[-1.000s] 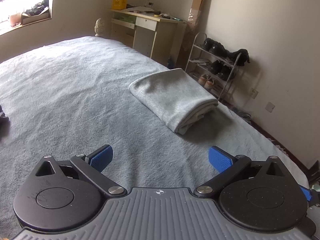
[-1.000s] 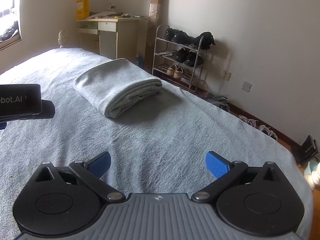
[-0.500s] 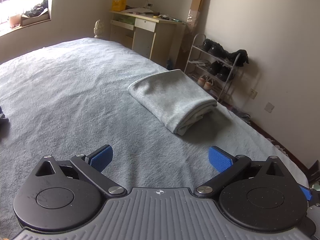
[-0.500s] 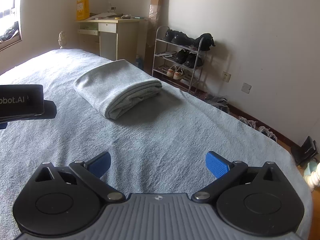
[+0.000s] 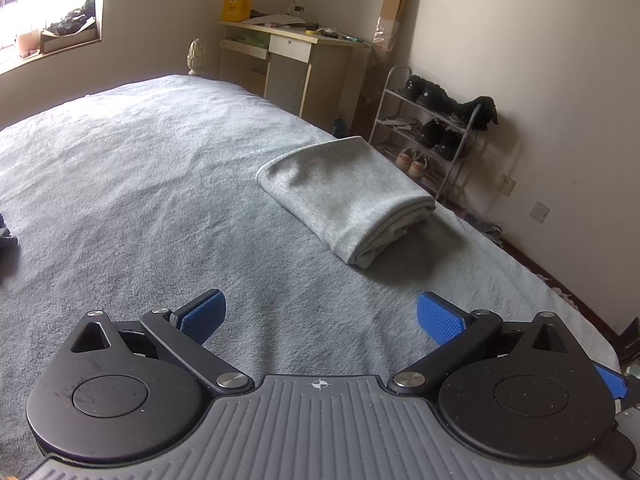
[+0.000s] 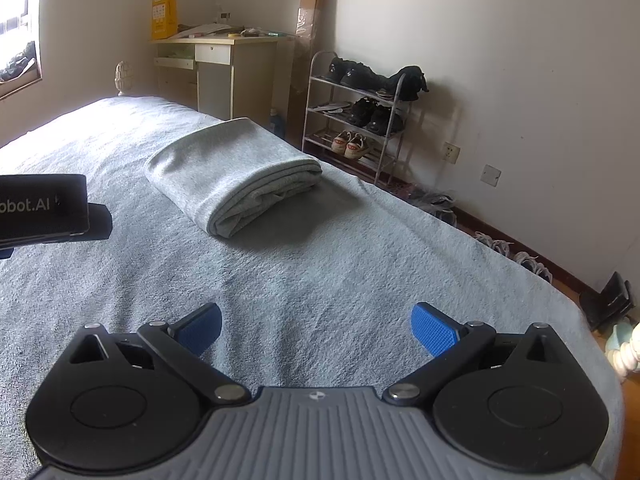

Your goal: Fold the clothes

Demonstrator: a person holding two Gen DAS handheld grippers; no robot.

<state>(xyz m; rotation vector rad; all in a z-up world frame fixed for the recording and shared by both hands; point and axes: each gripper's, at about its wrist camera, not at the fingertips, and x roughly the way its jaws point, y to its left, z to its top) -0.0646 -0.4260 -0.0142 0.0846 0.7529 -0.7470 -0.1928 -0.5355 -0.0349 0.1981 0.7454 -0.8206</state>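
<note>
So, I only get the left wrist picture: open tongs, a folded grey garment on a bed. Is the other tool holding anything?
Observer: No. The right tongs are open and empty, above bare bedspread.
Operator: Can that camera see my tool?
Observer: Yes. Its black housing, lettered "obot.AI", juts in at the left edge, left of the folded grey garment.
Operator: Anything past the bed's near corner?
Observer: A white turned post stands at the right edge.

Grey garment (folded, seemingly) on bed
</note>
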